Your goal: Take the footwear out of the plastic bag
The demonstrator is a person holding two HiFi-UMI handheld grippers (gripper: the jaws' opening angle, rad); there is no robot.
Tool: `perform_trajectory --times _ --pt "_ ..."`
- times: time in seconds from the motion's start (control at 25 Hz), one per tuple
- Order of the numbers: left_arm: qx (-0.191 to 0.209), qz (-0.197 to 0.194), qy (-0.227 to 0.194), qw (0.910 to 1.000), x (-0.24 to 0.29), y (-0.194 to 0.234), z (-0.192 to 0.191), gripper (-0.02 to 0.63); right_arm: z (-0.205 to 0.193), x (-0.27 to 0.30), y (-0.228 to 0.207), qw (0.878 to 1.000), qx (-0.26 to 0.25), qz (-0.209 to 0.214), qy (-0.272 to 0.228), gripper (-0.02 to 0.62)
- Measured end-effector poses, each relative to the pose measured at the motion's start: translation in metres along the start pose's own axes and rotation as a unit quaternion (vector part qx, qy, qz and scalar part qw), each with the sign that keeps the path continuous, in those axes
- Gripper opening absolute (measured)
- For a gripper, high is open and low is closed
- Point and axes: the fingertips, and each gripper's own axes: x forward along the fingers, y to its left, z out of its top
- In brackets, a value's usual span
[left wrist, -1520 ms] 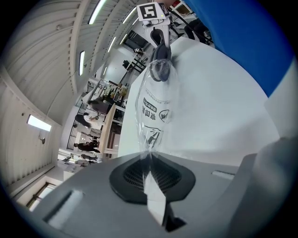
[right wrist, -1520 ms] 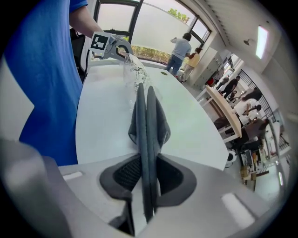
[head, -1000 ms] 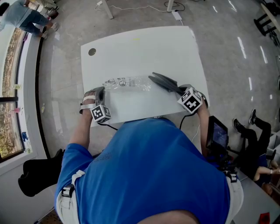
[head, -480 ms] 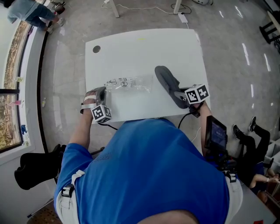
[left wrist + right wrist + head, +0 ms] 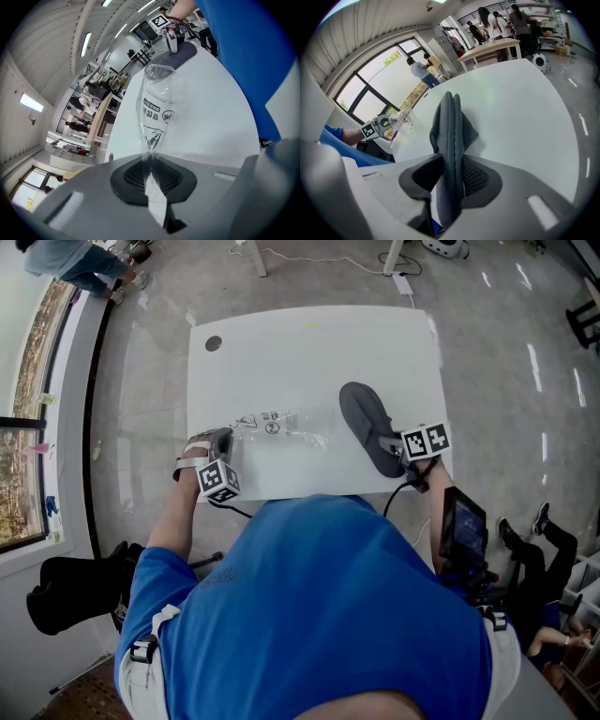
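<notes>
A dark grey piece of footwear [image 5: 368, 423] lies on the white table [image 5: 281, 352] at the right, outside the bag. My right gripper [image 5: 397, 448] is at its near end. In the right gripper view the footwear [image 5: 450, 136] shows edge-on between the jaws of my right gripper [image 5: 450, 176]; they have just been opening, and a thin gap shows beside the left pad. The clear plastic bag [image 5: 281, 423] lies flat at centre-left. My left gripper [image 5: 223, 439] is shut on its near end, and the bag [image 5: 157, 108] stretches away from the pinch of the left gripper [image 5: 151, 161].
A round hole [image 5: 213, 343] sits in the table's far left corner. A dark screen [image 5: 466, 526] stands by my right side. A black bag [image 5: 66, 592] is on the floor at the left. A cable and power strip [image 5: 403, 282] lie beyond the table. People [image 5: 501, 23] stand at another table.
The right gripper has rolled, and the footwear has turned from thin and edge-on to lying broad on the table. The left gripper and bag have shifted slightly.
</notes>
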Motion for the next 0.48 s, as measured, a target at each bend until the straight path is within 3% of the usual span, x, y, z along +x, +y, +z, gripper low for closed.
perform_trajectory --times 0.32,0.48 --pt "0.006 -0.061 0.037 0.9974 0.013 -0.005 -0.002 0.021 -0.002 0.005 -0.005 0.999 -0.013 -0.035 0.009 0.156" --pt "0.006 -0.089 0.050 0.9948 0.021 -0.007 -0.002 0.094 -0.003 0.005 -0.014 0.998 -0.015 -0.061 0.008 0.184"
